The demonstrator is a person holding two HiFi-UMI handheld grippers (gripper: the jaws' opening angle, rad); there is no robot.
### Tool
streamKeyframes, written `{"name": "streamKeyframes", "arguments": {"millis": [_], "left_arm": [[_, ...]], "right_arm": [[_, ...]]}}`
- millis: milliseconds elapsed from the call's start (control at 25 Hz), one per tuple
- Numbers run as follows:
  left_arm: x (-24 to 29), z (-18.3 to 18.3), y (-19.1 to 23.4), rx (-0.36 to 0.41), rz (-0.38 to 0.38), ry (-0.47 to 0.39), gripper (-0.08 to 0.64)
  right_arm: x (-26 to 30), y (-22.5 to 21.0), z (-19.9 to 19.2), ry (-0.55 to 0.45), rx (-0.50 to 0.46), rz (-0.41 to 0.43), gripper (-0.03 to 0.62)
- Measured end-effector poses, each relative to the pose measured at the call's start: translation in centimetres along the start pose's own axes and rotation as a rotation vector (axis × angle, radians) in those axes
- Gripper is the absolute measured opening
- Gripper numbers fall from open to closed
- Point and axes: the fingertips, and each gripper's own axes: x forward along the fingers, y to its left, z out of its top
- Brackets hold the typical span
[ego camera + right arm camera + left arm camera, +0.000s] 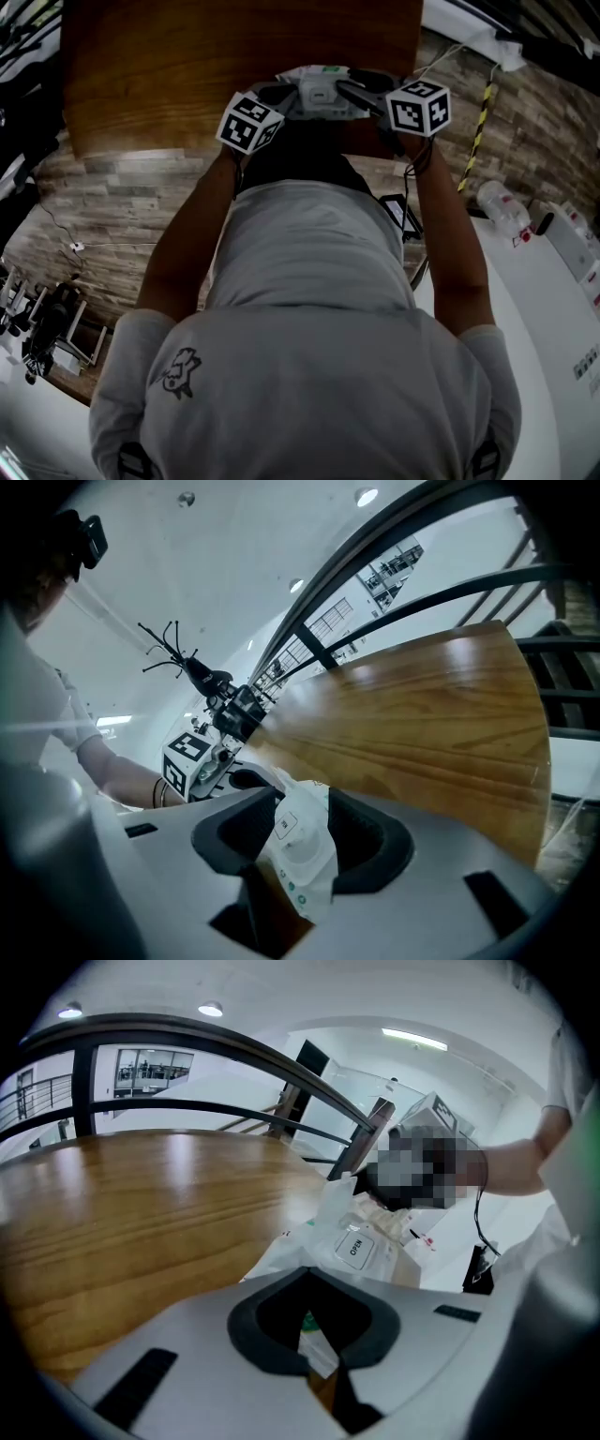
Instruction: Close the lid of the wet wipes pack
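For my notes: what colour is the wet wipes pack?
The wet wipes pack is white with small green marks, clearest in the right gripper view.

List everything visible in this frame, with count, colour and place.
wet wipes pack: one, white, at the table's near edge, between both grippers
table: one, brown wood, in front of the person
plastic bottle: at least one, clear, on the white surface at right
striped post: one, yellow and black, right of the table
shirt: one, grey, on the person
left gripper: one, grey, shut on the pack
right gripper: one, grey, shut on the pack
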Motion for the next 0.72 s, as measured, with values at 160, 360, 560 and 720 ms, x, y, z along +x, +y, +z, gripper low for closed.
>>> {"name": "streamKeyframes", "arguments": {"millis": [160, 360, 560, 720], "left_arm": [[0.0, 0.0, 0.0, 0.006, 0.012, 0.003, 0.014], [0.2, 0.1, -0.2, 0.018, 0.024, 0.002, 0.014], [0.1, 0.1, -0.3, 0.025, 0.034, 0.000, 0.014], [0.2, 0.1, -0.3, 0.027, 0.041, 0.000, 0.014]], "right_arm": [[-0.5, 1.1, -0.8, -0.002, 0.001, 0.014, 0.192], [-0.8, 1.8, -2.5, 0.012, -0.003, 0.029, 0.192], [-0.4, 2.0, -3.8, 0.037, -0.005, 0.020, 0.192], [0.7, 2.1, -4.6, 0.080, -0.033, 0.006, 0.192]]}}
